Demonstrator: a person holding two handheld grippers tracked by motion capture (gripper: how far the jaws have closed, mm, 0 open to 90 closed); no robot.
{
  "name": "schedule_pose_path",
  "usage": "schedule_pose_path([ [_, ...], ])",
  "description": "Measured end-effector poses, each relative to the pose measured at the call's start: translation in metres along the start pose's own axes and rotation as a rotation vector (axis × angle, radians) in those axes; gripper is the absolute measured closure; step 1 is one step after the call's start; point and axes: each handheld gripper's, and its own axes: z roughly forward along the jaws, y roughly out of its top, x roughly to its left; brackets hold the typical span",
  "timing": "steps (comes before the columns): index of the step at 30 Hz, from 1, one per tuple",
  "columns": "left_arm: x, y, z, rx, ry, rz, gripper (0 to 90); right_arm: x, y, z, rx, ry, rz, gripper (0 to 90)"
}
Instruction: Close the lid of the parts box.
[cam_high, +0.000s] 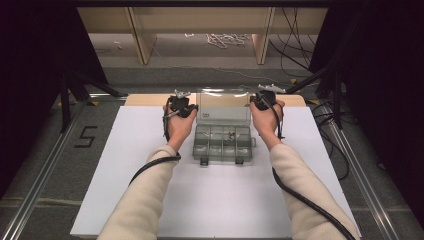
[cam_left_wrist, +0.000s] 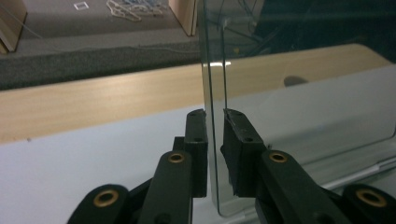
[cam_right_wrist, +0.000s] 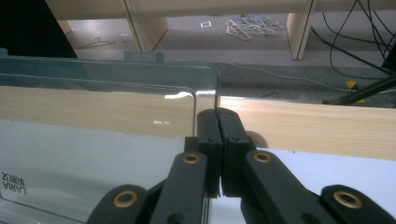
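A clear plastic compartment box (cam_high: 222, 142) sits on the white board, its lid (cam_high: 222, 107) standing upright at the back. Small parts lie in one of its middle cells. My left gripper (cam_high: 193, 106) is at the lid's left edge. In the left gripper view the lid's rim (cam_left_wrist: 215, 84) runs between the jaws of the left gripper (cam_left_wrist: 215, 117), which stand slightly apart from it. My right gripper (cam_high: 252, 103) is at the lid's right edge. In the right gripper view the right gripper (cam_right_wrist: 218, 114) is pinched shut on the rim of the lid (cam_right_wrist: 93, 140).
The white board (cam_high: 215, 200) covers the table, and a strip of wood (cam_high: 145, 99) shows behind it. Two latches (cam_high: 204, 161) hang off the box's near side. Beyond the table are wooden shelf legs (cam_high: 140, 40), loose cables (cam_high: 225, 39) and black stand legs (cam_high: 75, 87).
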Motion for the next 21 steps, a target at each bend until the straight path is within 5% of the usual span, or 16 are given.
schedule_pose_path([
  [6, -0.003, 0.016, -0.004, -0.036, 0.006, 0.008, 74.9, 0.001, -0.003, -0.009, -0.029, 0.009, -0.021, 89.2],
  [21, -0.007, 0.026, -0.006, -0.037, 0.02, 0.031, 86.1, 0.002, -0.011, -0.027, -0.076, 0.037, -0.058, 89.1],
])
